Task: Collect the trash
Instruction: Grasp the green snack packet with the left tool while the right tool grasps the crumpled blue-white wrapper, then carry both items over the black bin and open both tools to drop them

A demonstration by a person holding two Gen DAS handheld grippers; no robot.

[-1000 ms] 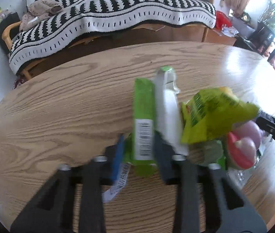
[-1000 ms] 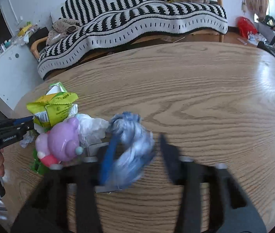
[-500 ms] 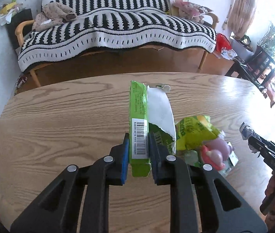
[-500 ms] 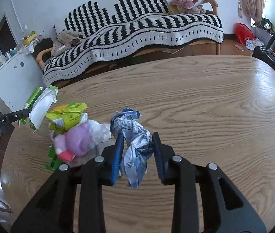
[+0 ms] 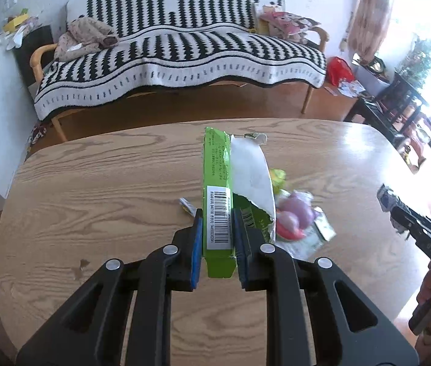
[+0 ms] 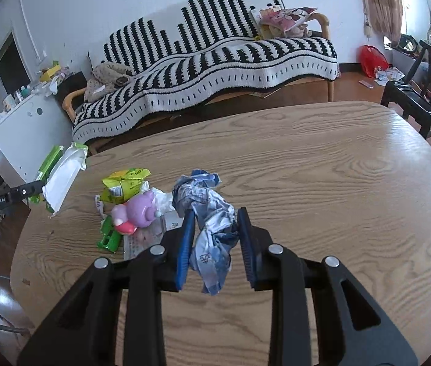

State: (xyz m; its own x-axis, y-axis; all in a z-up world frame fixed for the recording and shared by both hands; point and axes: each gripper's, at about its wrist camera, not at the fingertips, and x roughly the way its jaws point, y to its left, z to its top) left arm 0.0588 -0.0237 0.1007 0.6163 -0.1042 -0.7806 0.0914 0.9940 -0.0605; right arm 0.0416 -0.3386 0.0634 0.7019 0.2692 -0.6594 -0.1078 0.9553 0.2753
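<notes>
My left gripper [image 5: 217, 225] is shut on a torn green and white wrapper [image 5: 218, 183] and holds it up above the wooden table [image 5: 108, 183]; it also shows in the right wrist view [image 6: 60, 177]. My right gripper [image 6: 215, 222] is shut on a crumpled blue and white paper wad [image 6: 209, 213], lifted off the table. On the table lie a yellow-green snack bag [image 6: 124, 183], a purple and pink toy [image 6: 136, 210], white tissue [image 6: 162, 198], a small green piece [image 6: 108, 235] and a paper slip [image 6: 151, 238].
A sofa [image 6: 215, 61] with a striped black and white blanket stands behind the table. A white cabinet [image 6: 17, 131] is at the left. A dark chair [image 6: 416, 97] and a red bag [image 6: 371, 58] are at the right.
Both grippers have risen and pulled back from the pile, each carrying its piece. The left gripper lifted the green wrapper; the right closed on and lifted the blue paper wad.
</notes>
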